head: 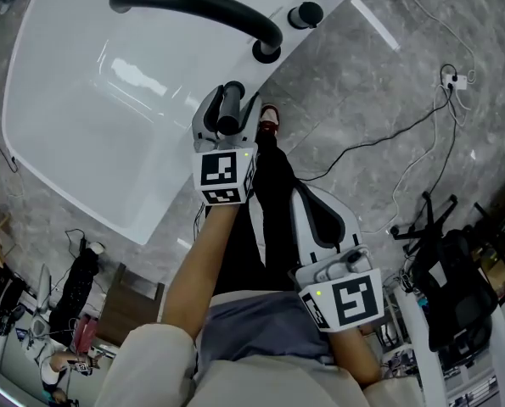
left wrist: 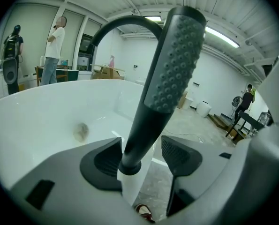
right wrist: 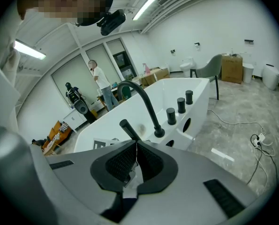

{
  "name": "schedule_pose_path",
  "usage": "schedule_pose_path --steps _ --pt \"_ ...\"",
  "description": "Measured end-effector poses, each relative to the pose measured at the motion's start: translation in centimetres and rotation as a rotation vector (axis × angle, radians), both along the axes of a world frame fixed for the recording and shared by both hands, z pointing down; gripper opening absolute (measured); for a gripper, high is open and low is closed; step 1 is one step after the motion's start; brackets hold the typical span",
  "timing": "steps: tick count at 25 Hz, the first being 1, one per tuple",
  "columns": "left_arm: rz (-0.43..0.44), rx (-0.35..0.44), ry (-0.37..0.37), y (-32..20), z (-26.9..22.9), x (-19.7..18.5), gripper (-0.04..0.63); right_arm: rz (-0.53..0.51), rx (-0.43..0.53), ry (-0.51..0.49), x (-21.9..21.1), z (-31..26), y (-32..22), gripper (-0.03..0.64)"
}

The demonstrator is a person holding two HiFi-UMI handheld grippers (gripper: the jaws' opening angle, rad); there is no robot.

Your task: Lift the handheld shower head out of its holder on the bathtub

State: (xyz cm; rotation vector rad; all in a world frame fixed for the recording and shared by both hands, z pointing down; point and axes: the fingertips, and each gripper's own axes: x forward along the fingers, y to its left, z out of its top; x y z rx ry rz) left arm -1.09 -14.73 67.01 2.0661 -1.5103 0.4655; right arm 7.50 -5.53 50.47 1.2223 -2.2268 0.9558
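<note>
While its two dark pads stand apart, the left tool (left wrist: 141, 143) brackets the lower handle of the handheld shower head (left wrist: 174, 60). One pad sits right beside the handle, whether touching it I cannot tell. The other pad stands off with a clear gap, so nothing is clamped. The shower head is black with a studded face. It rises at a slight tilt, and its flared foot sits at the near rim of the white bathtub (left wrist: 41, 111), not lifted.

The right tool (right wrist: 135, 146) has its pads pressed together with nothing between them. It is held off the bathtub's outer side, above the person's legs, and points toward the tub.

Along the same rim of the bathtub, a black arched spout (head: 201, 7) reaches over the basin. Beyond it stand three black knobs (right wrist: 181, 105) in a row. Just outside the bathtub wall, below the left tool, a red and white shoe (head: 269, 119) rests on the grey marbled floor (head: 362, 83). Thin cables (head: 379, 138) trail across that floor farther out from the bathtub.
</note>
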Motion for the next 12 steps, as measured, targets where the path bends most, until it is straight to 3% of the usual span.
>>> schedule_pose_path --steps 8,12 --pt "-0.008 -0.014 -0.030 -0.04 1.16 -0.63 0.177 -0.004 -0.014 0.001 -0.13 0.41 0.20 0.020" --pt "-0.009 -0.009 -0.046 -0.11 1.10 -0.82 0.164 -0.004 -0.011 -0.001 -0.24 0.34 0.02 0.020"
